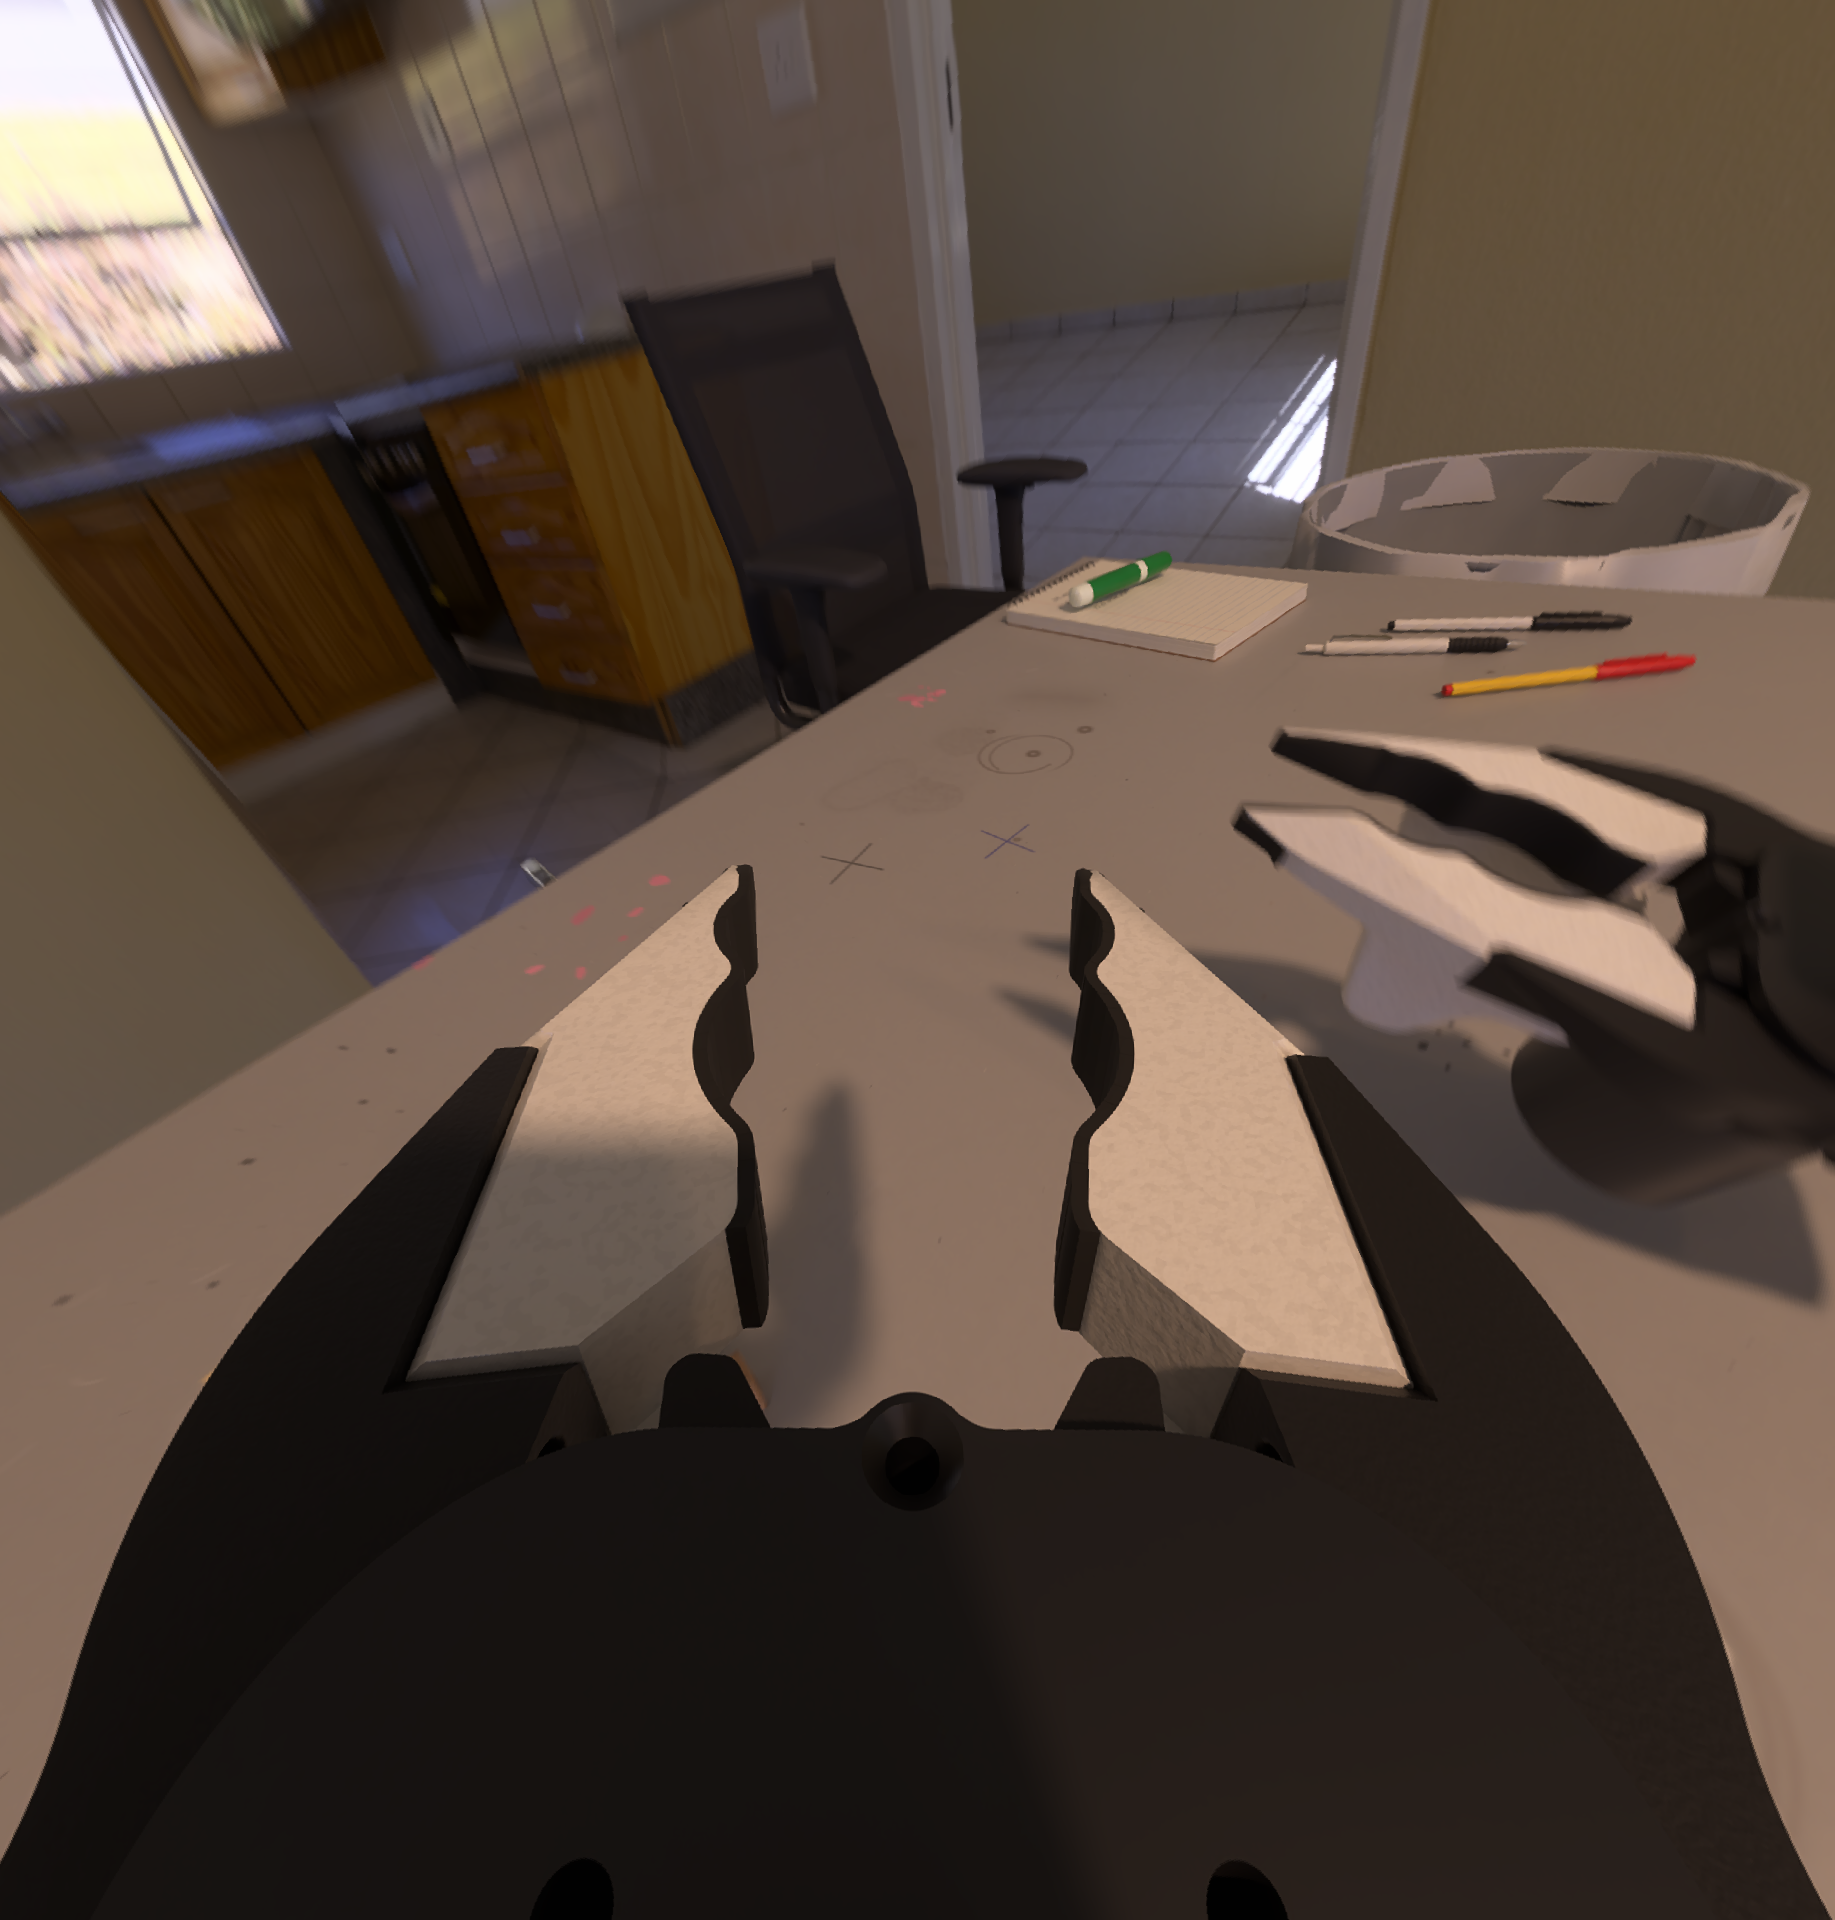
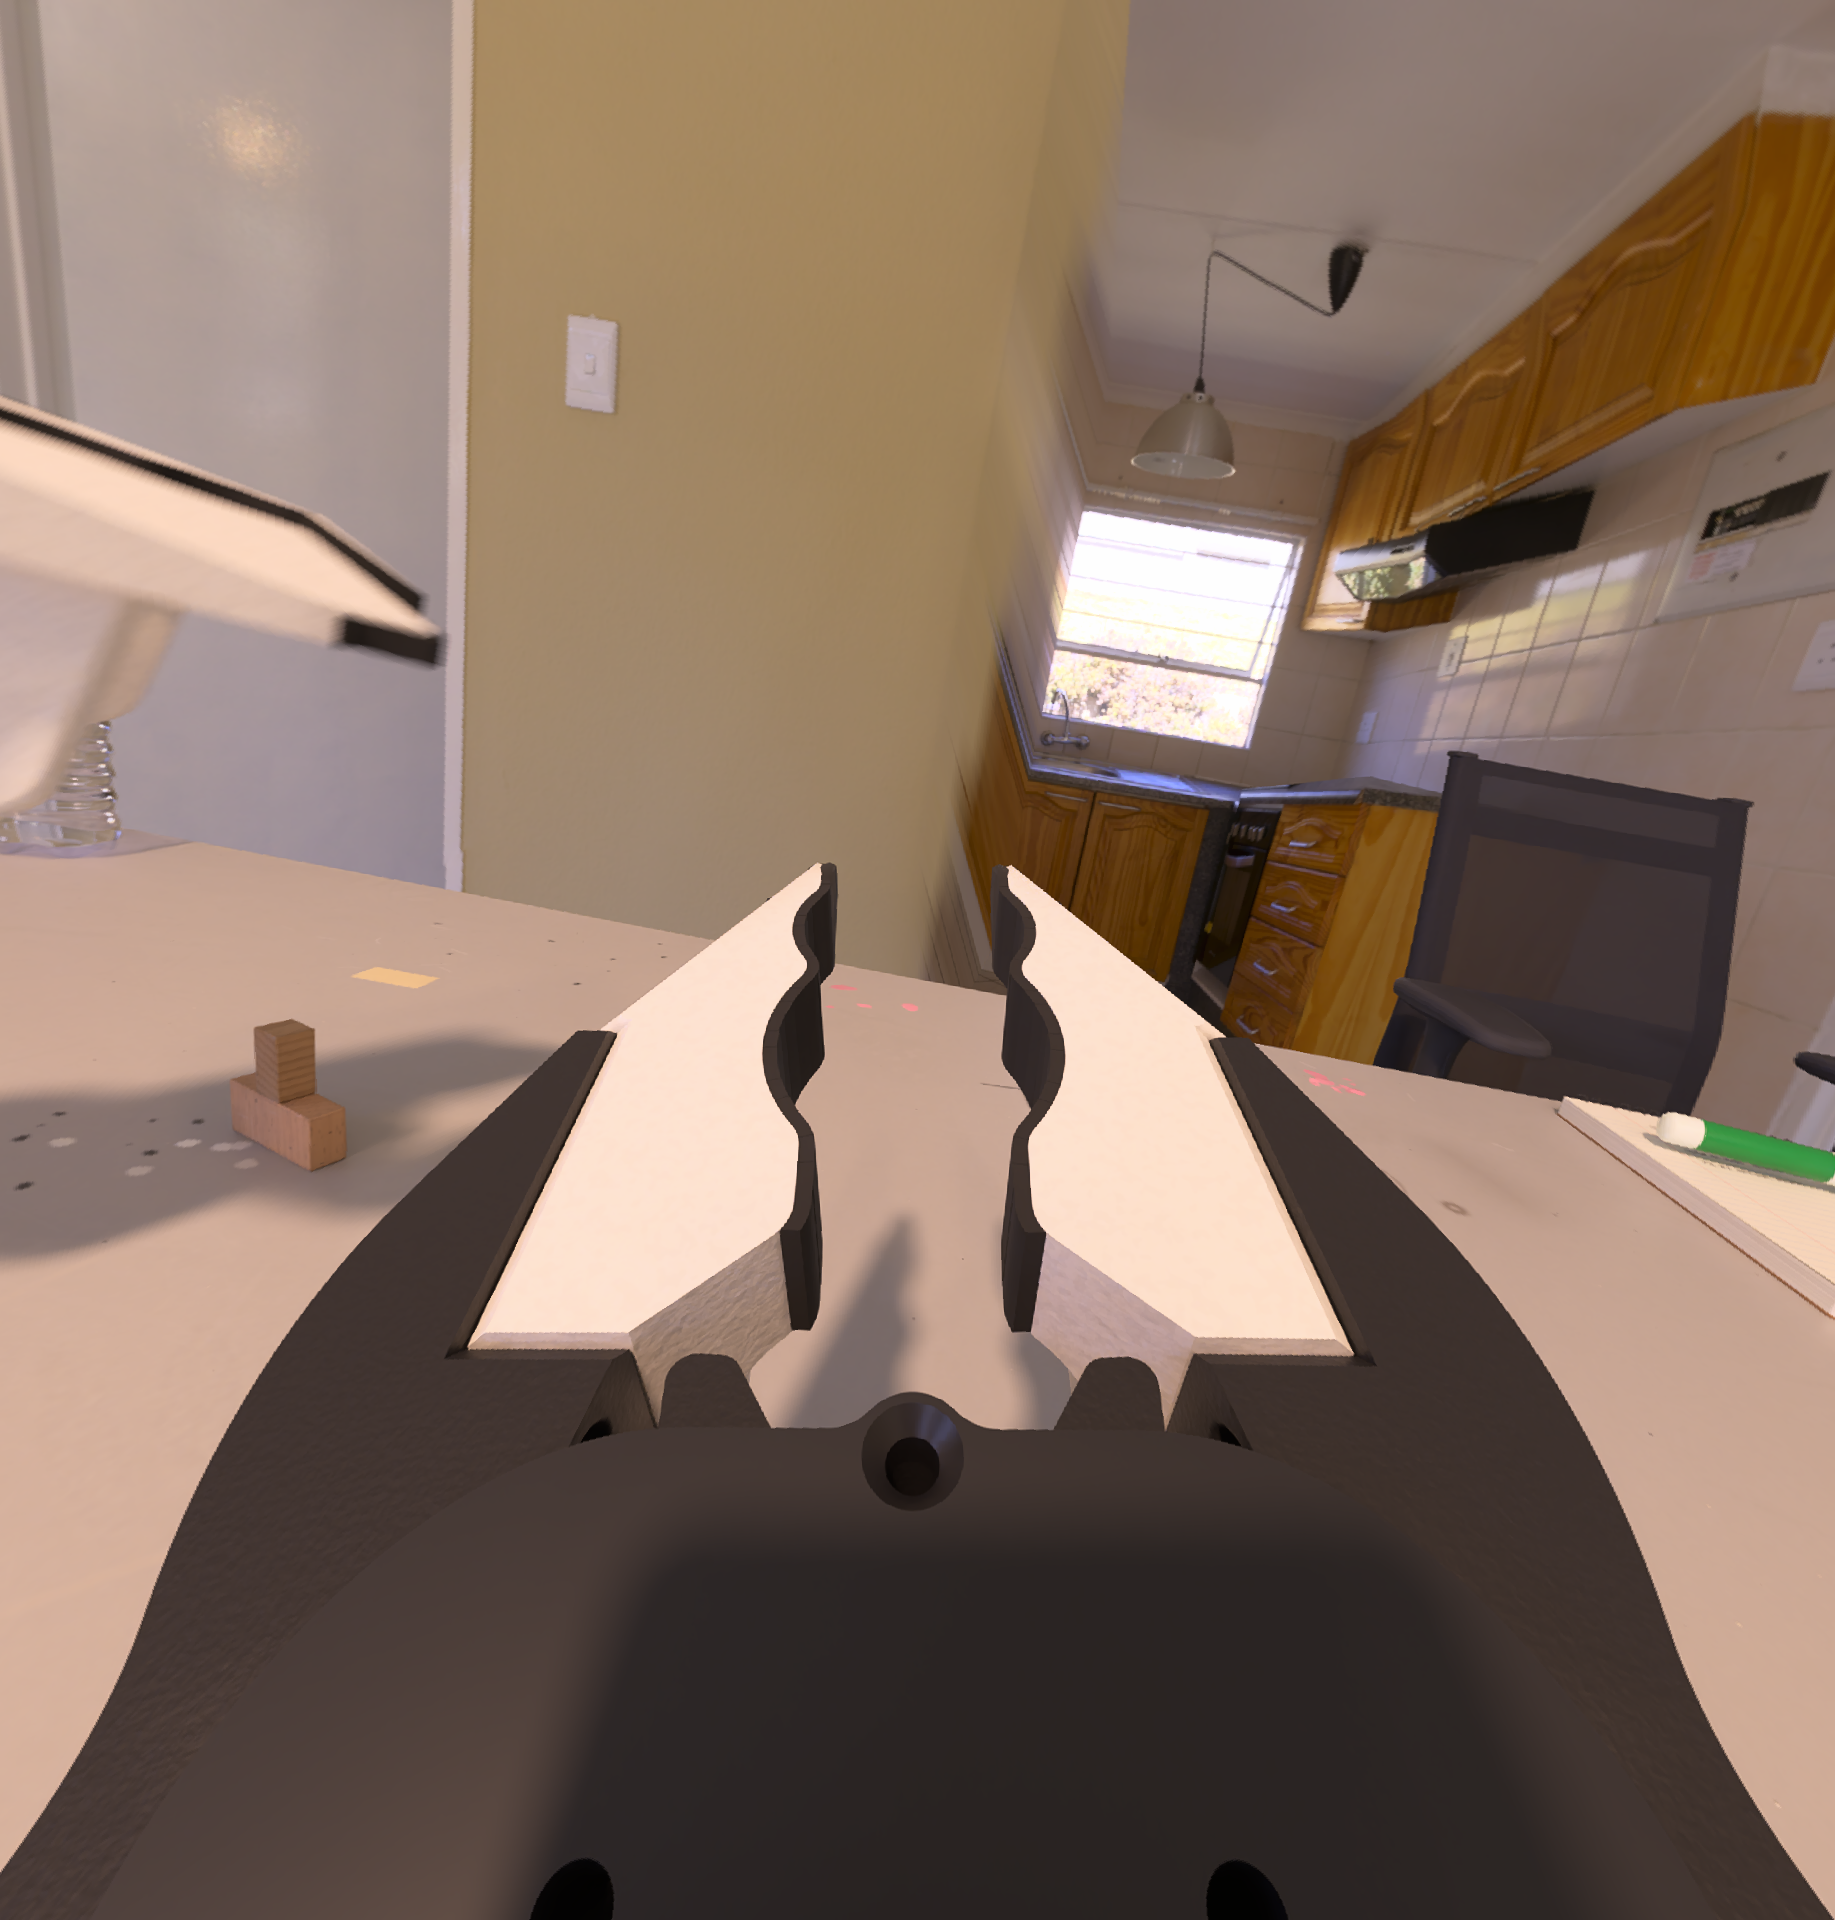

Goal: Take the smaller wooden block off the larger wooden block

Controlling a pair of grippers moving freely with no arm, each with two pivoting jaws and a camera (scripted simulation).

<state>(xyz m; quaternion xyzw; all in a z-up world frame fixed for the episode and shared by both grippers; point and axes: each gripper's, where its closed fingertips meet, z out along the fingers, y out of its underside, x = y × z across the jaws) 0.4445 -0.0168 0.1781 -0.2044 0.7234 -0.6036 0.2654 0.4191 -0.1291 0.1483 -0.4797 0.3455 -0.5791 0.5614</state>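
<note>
Blocks are sitting mid-bench, the smaller wooden block (image 2: pixel 285 1060) standing upright on the larger wooden block (image 2: pixel 289 1124). The left gripper (image 1: pixel 913 896) and right gripper (image 2: pixel 914 891) are hovering with fingers apart, gripping nothing. A green marker (image 1: pixel 1119 580) is lying on a notepad (image 1: pixel 1173 617) near the far edge; no writing is legible.

The left gripper (image 1: pixel 913 883) fills the lower half of its own wrist view, its two white-faced fingers (image 1: pixel 622 1122) spread wide with nothing between them. The right gripper (image 1: pixel 1261 790) enters at the right edge of that frame, tilted, jaws parted. In the right wrist view, the right gripper (image 2: pixel 913 883) sits centred, jaws narrower, nothing gripped; the left gripper's finger (image 2: pixel 165 540) juts from the upper left.
</note>
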